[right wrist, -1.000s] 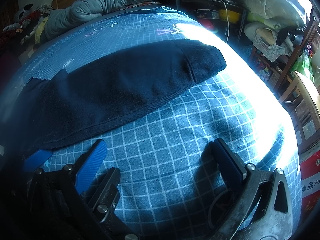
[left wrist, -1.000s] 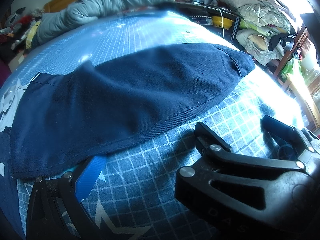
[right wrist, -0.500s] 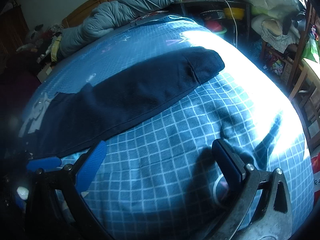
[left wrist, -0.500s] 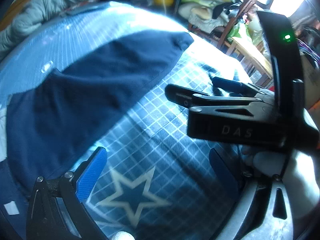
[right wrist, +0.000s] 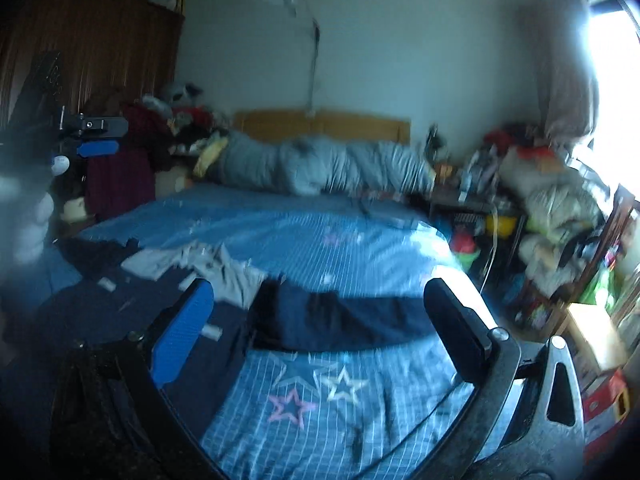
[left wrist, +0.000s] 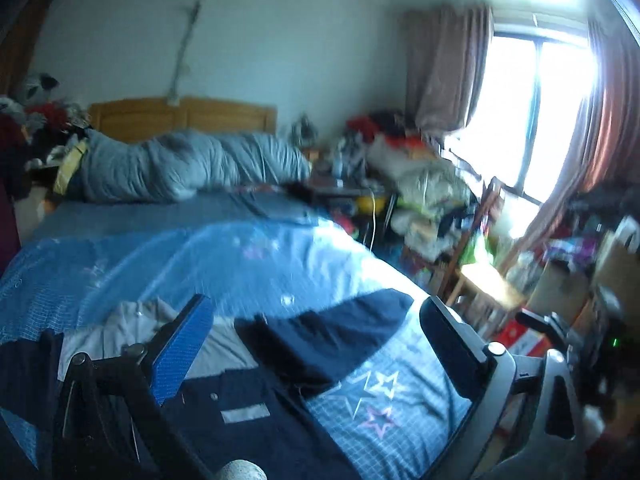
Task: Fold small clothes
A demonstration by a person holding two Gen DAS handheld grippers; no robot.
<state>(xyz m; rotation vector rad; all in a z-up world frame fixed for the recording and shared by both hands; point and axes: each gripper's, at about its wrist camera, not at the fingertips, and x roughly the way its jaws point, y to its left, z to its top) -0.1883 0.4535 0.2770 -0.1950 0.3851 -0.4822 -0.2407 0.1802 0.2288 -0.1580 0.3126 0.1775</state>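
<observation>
A folded navy garment (left wrist: 328, 332) (right wrist: 344, 320) lies flat on the blue checked bedsheet (left wrist: 248, 264) (right wrist: 320, 248). To its left are a crumpled grey garment (left wrist: 116, 332) (right wrist: 216, 272) and another navy piece with a grey label (left wrist: 244, 414). My left gripper (left wrist: 316, 344) is open and empty, held well above the bed; the right wrist view shows it at far left (right wrist: 94, 138). My right gripper (right wrist: 320, 332) is likewise open and empty above the bed, and shows blurred at the left wrist view's right edge (left wrist: 560, 332).
A rolled grey quilt (left wrist: 180, 168) (right wrist: 320, 164) lies along the wooden headboard (left wrist: 180, 114). Piled clothes and shelves (left wrist: 424, 188) (right wrist: 560, 216) crowd the bed's right side below a bright window (left wrist: 532, 120). A dark wardrobe (right wrist: 80, 48) stands at left.
Both grippers have risen and tilted up away from the bed. The navy garment now sits farther off and smaller, and the room's walls have come into view.
</observation>
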